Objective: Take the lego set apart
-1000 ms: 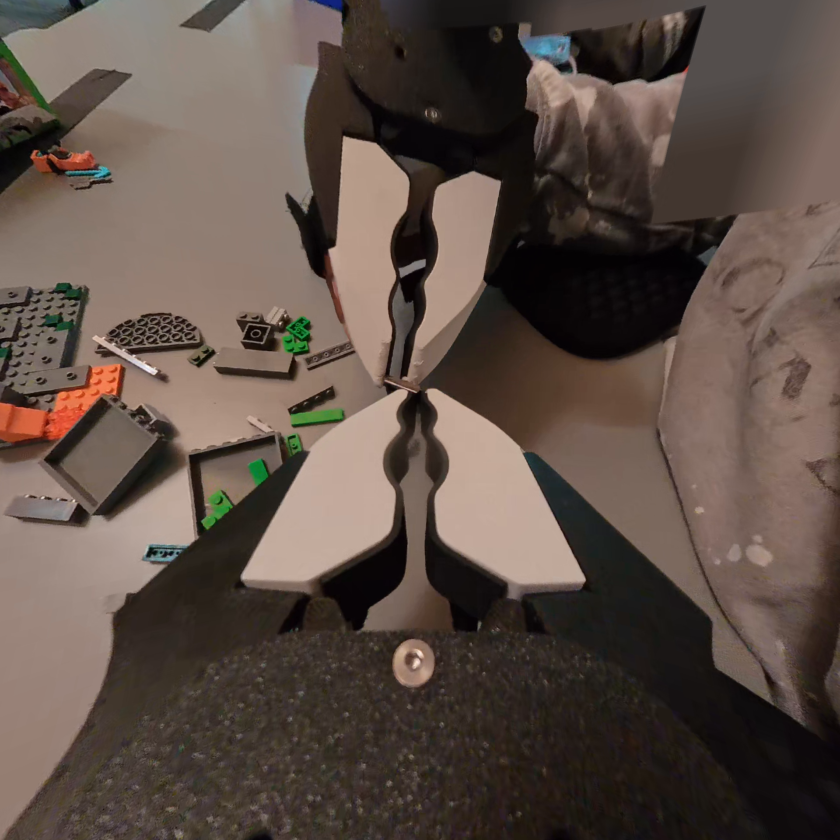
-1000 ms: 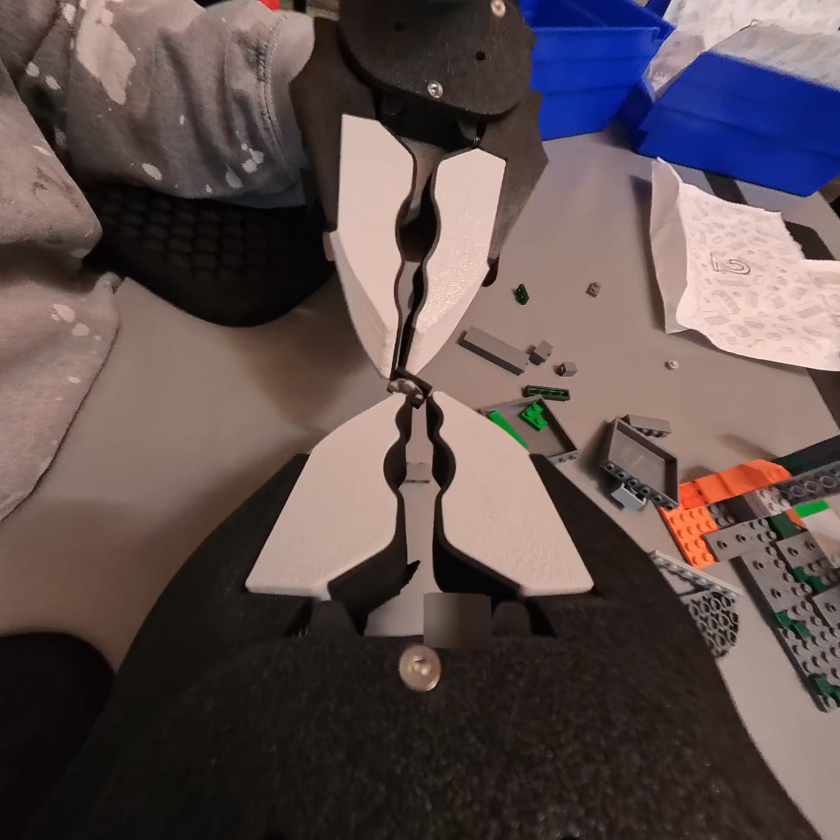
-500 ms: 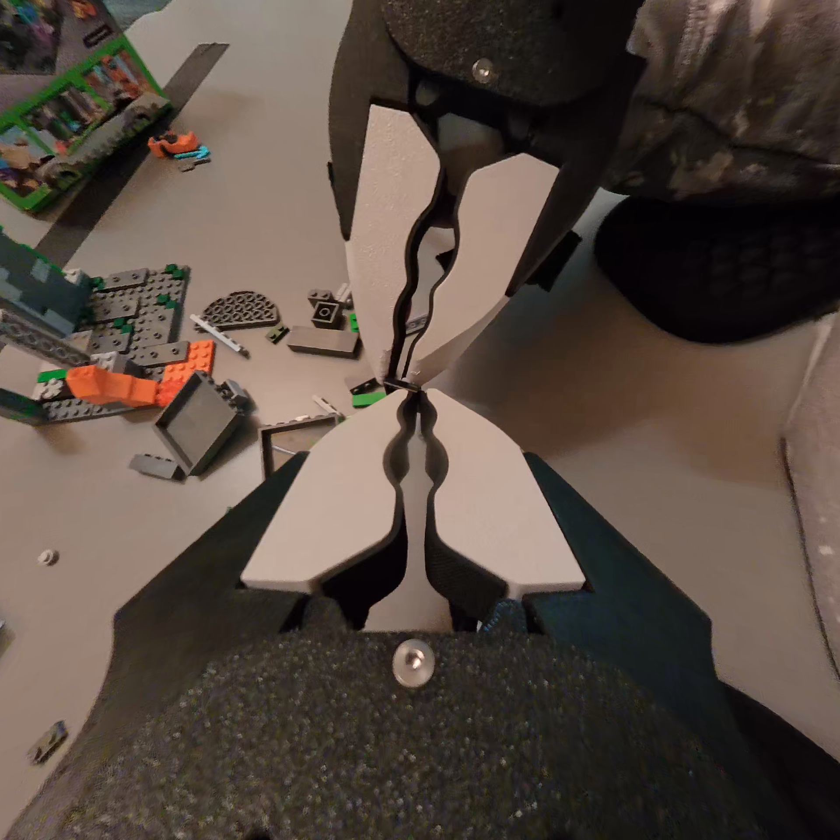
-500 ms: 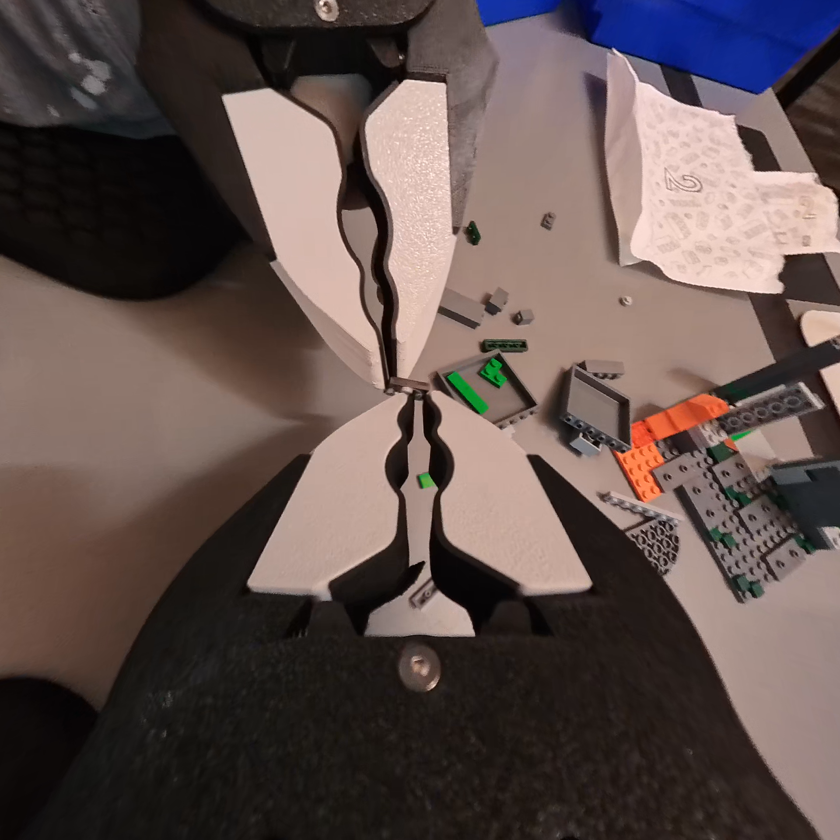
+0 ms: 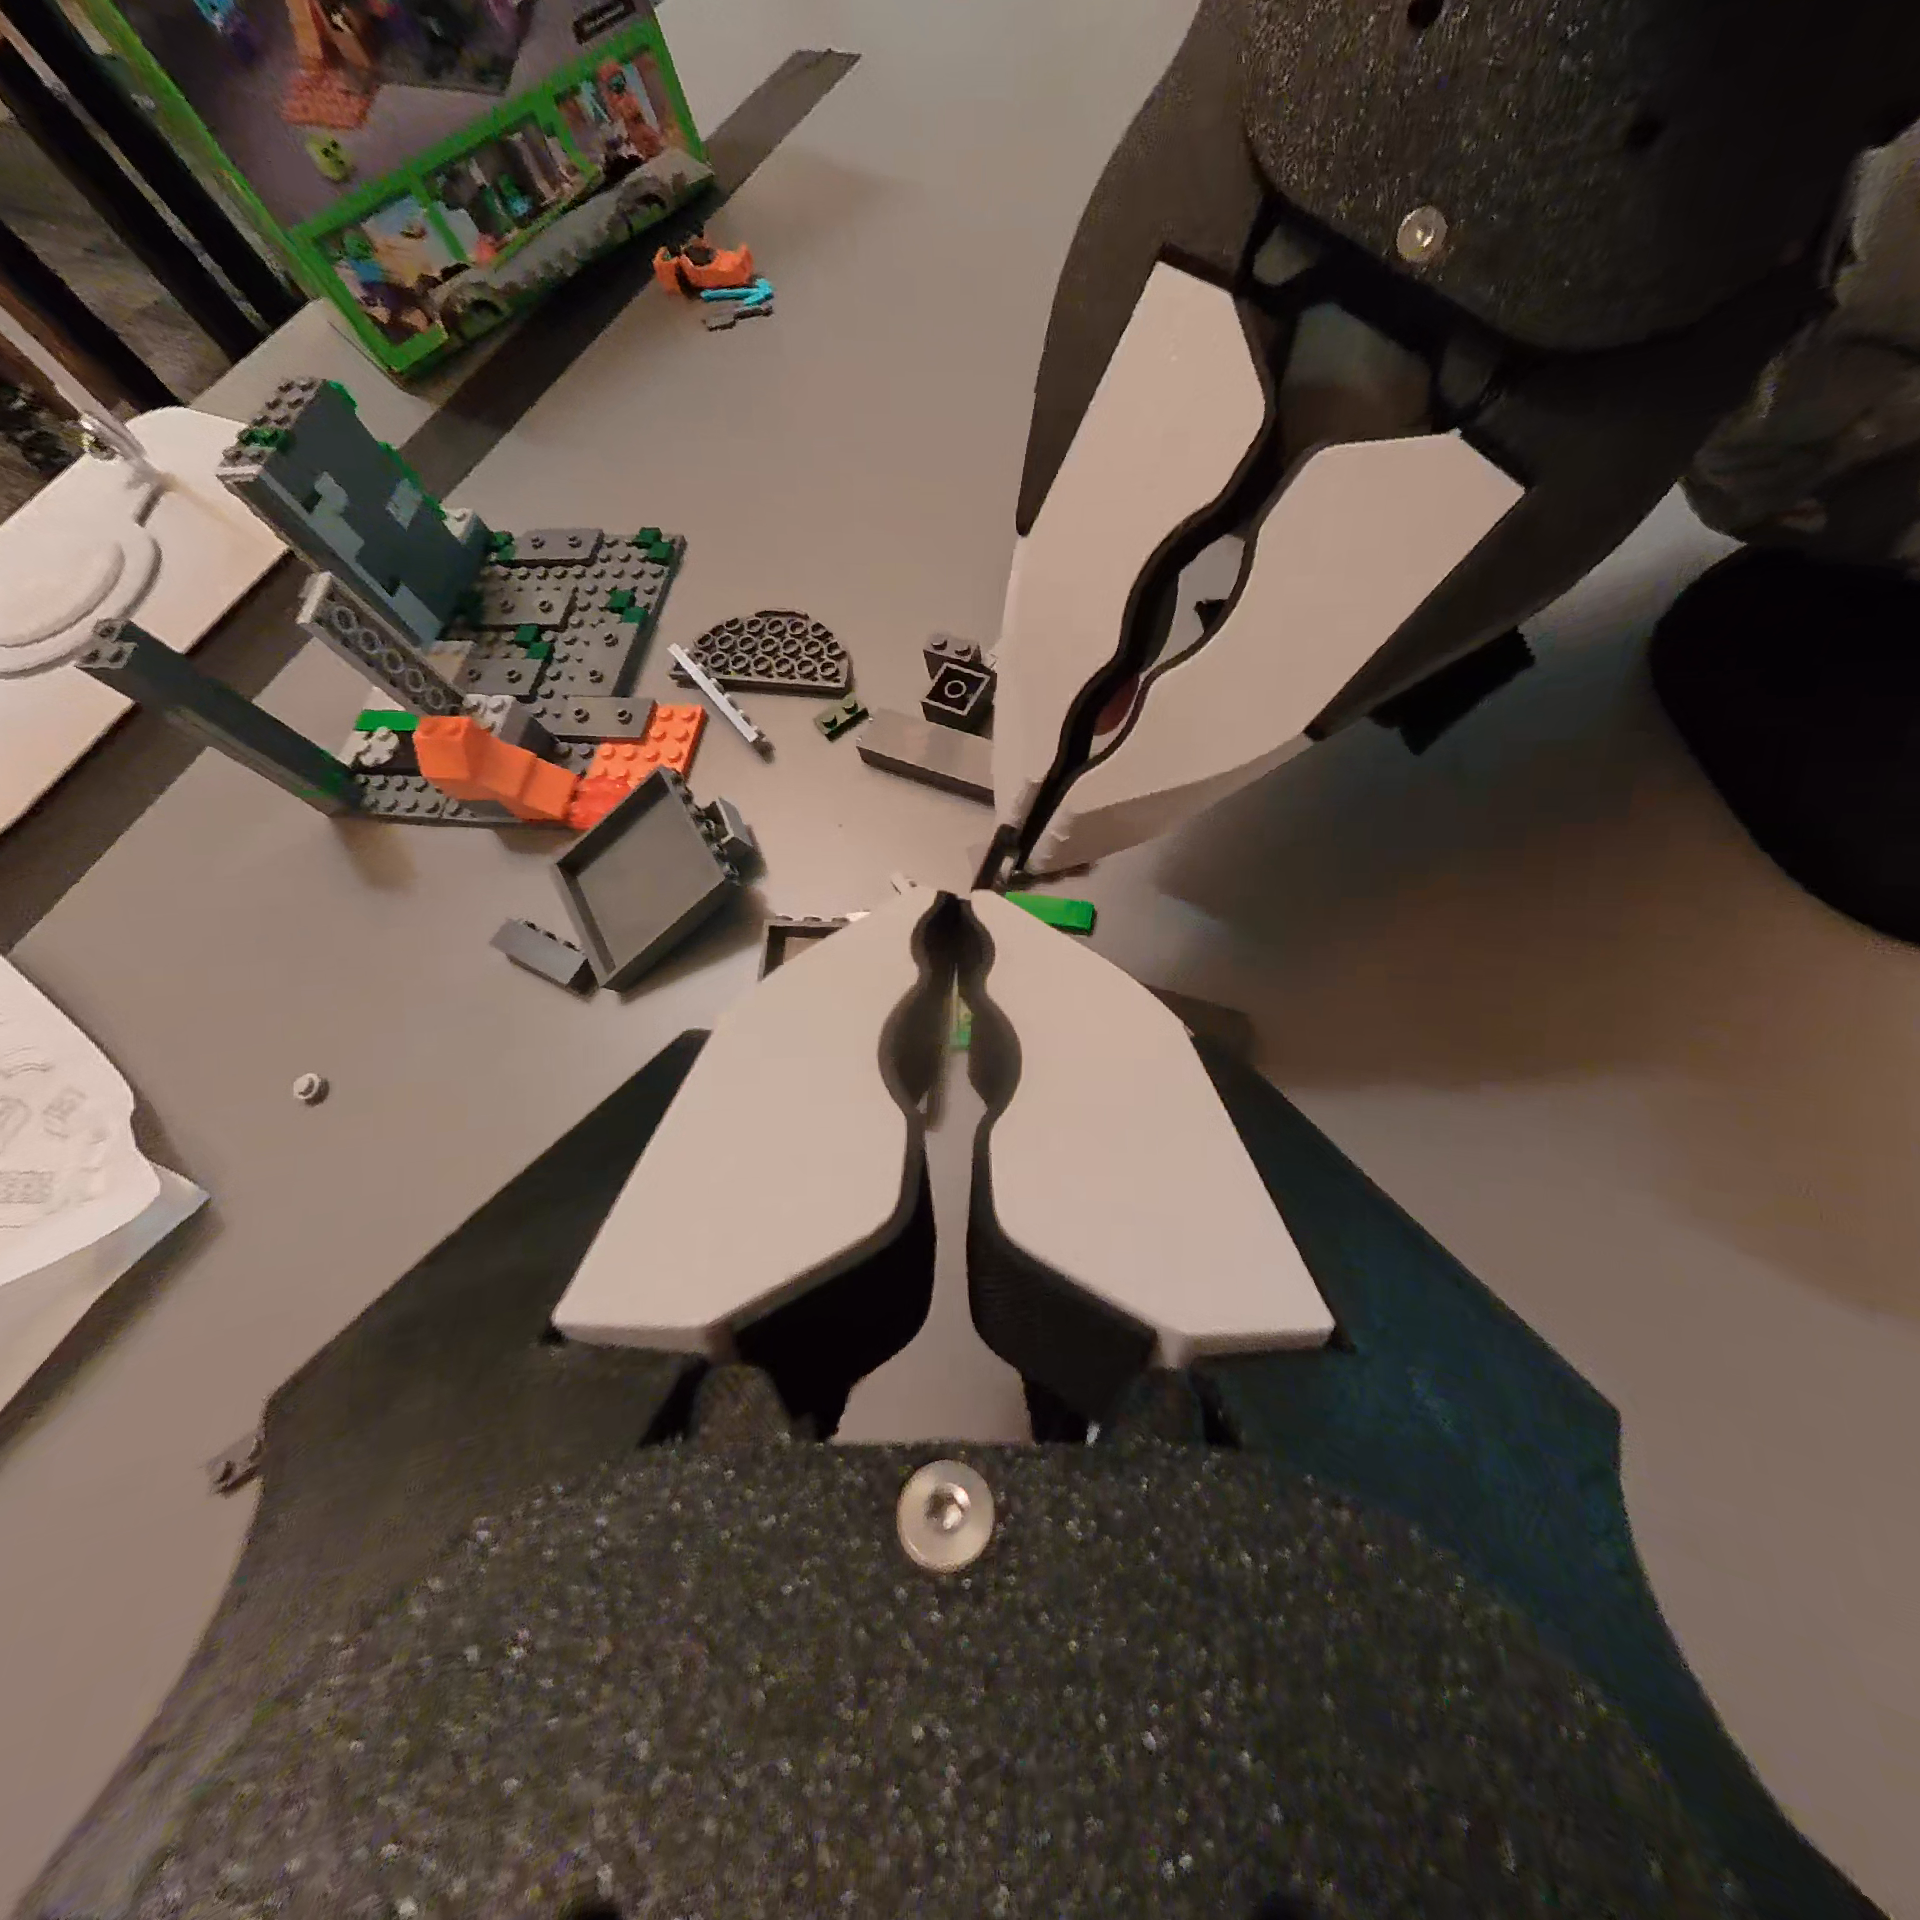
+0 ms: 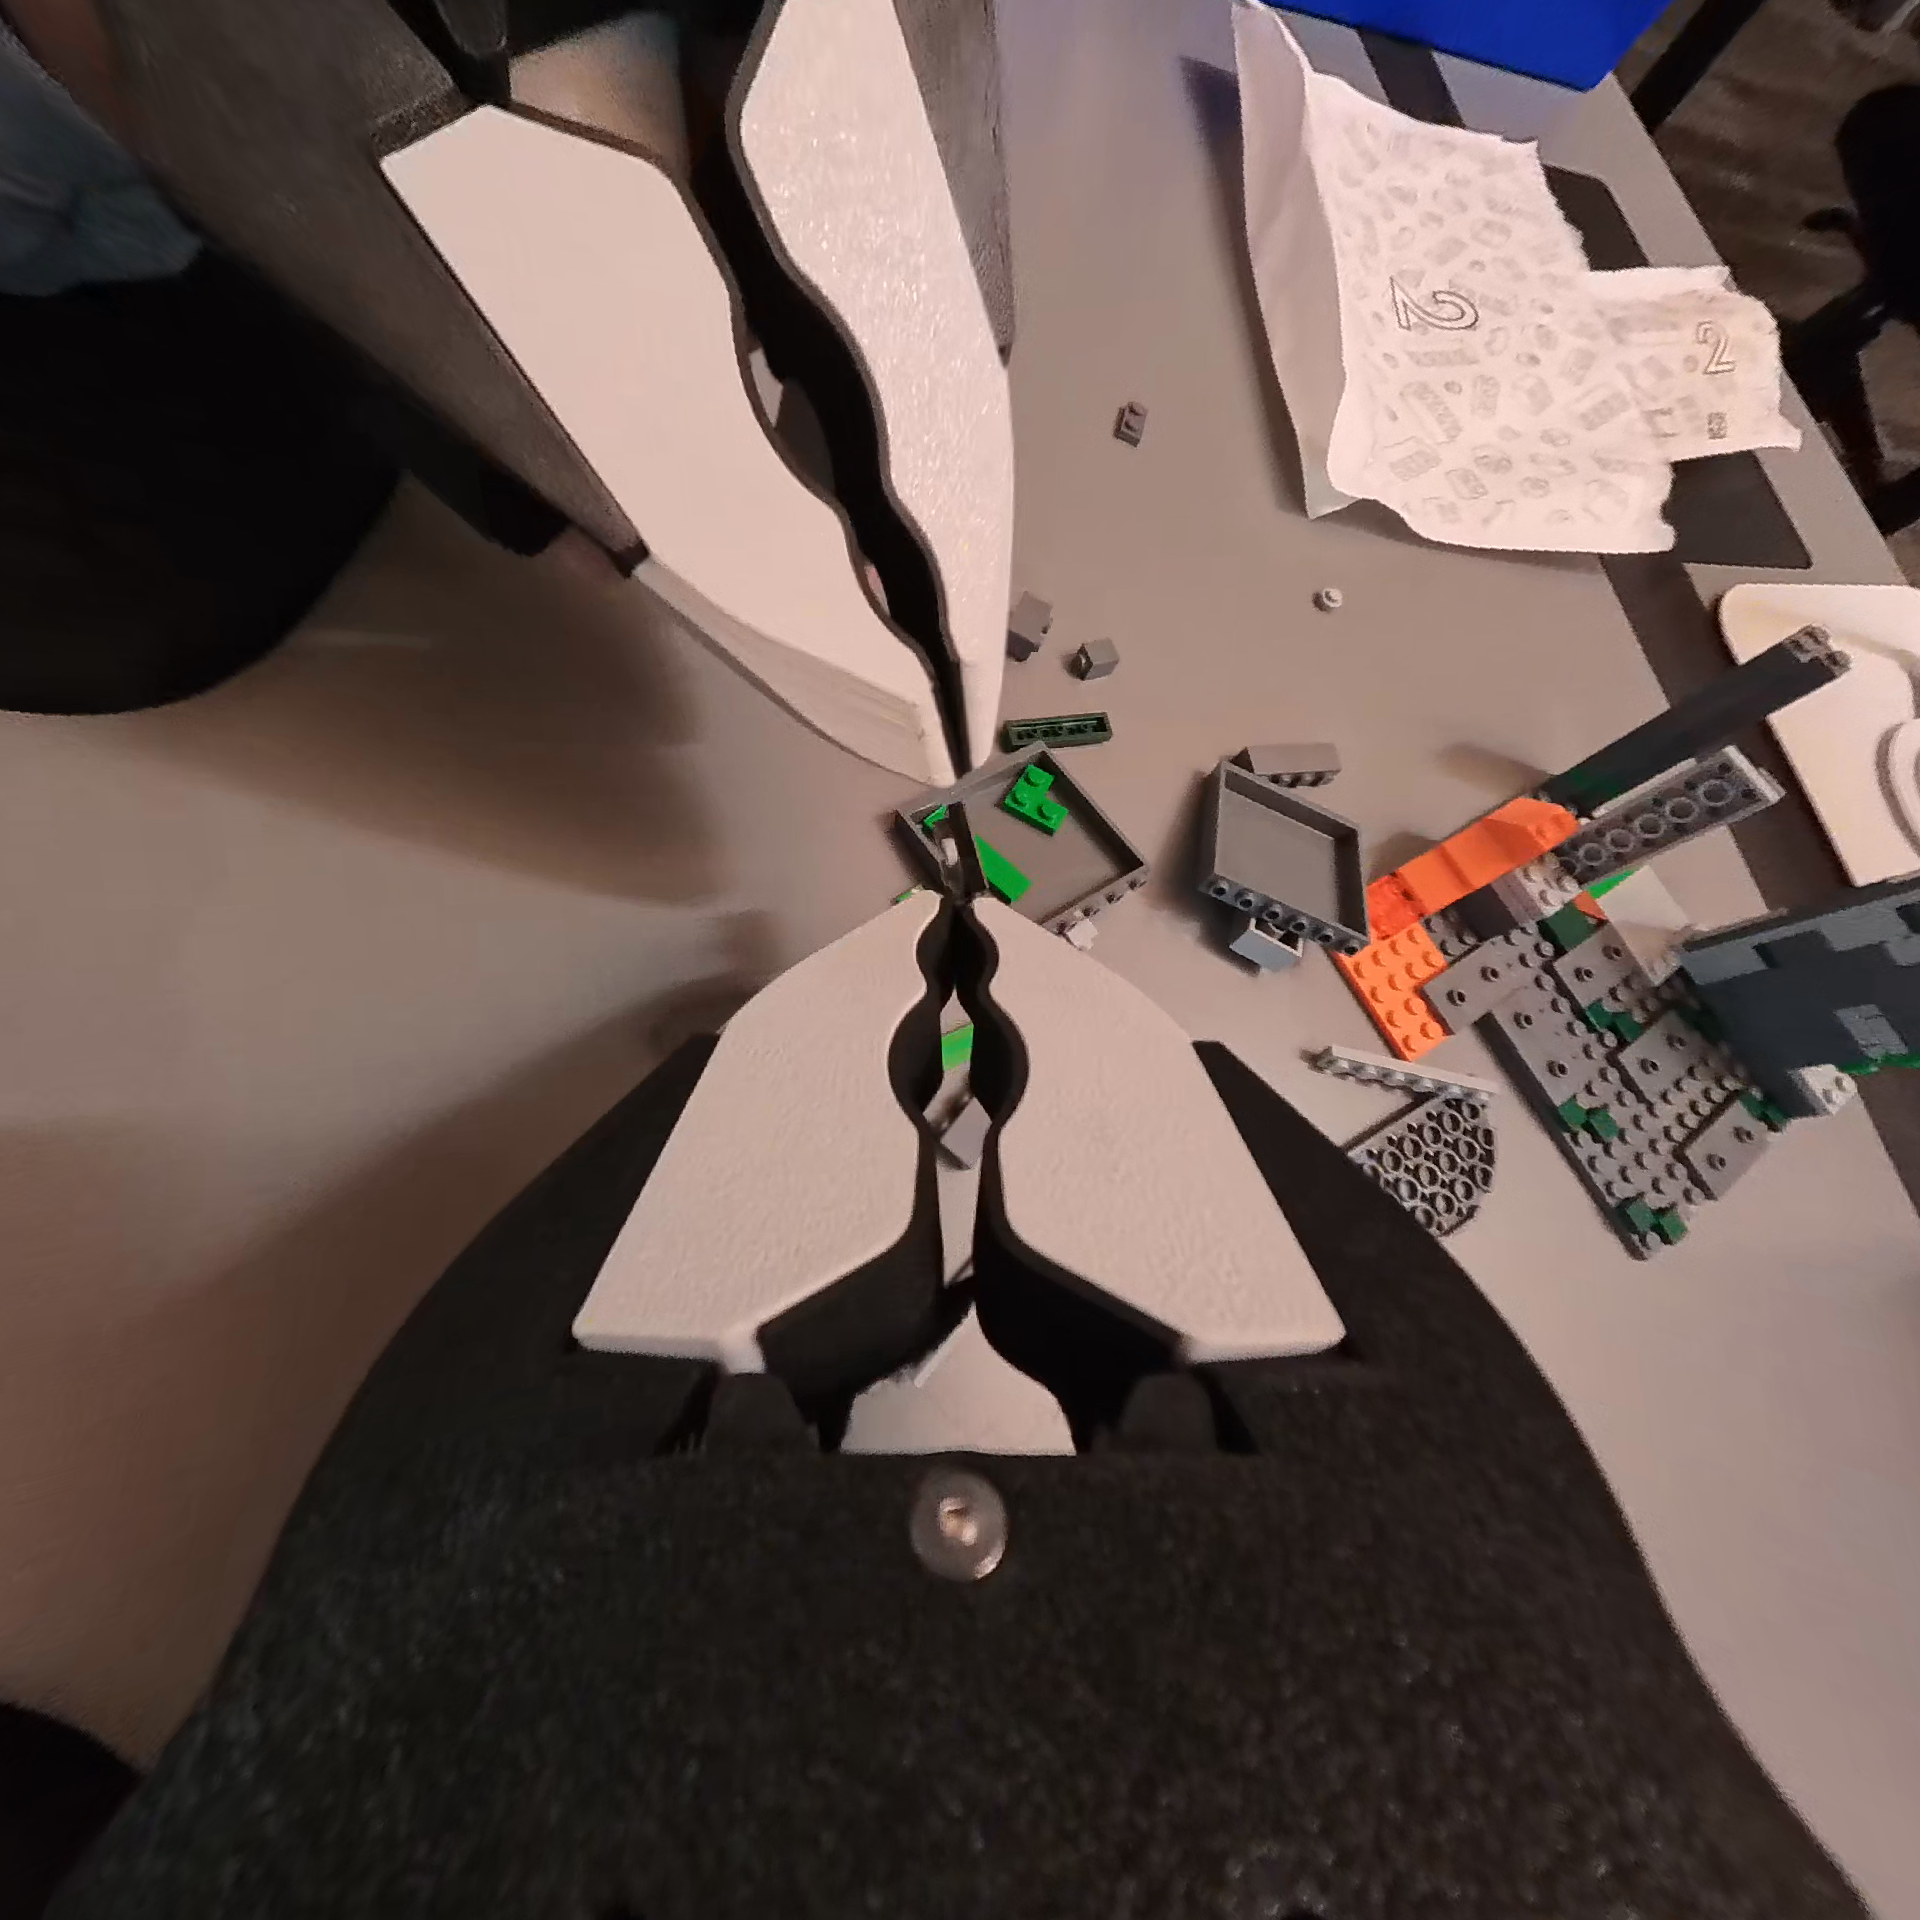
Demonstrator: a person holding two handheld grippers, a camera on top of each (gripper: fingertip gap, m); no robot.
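Evidently both claws, left claw (image 5: 951, 902) and right claw (image 6: 956, 902), are pinched tip to tip on one small dark plate (image 6: 961, 847), opposed to pry it apart above the counter (image 6: 468, 935); the half-dismantled lego set (image 5: 468, 665) sits beside.

Grey table (image 5: 1455, 1039), matte, dark tape strips across far side (image 5: 779, 104). Printed cardboard box w/ green edging (image 5: 416, 156) at table's far left corner, approx. upright, tilted in view. White flat board (image 5: 104, 582) overhangs table's left edge. Crumpled white paper bag, printed (image 6: 1455, 343), lies on table's far side, partly over a tape strip. Blue bin (image 6: 1455, 21) at table's rear edge, mostly out of frame. Black rounded object (image 5: 1818, 748) sits at table's near edge; type n/k. Person's mottled grey sleeve (image 5: 1829, 395) above it.
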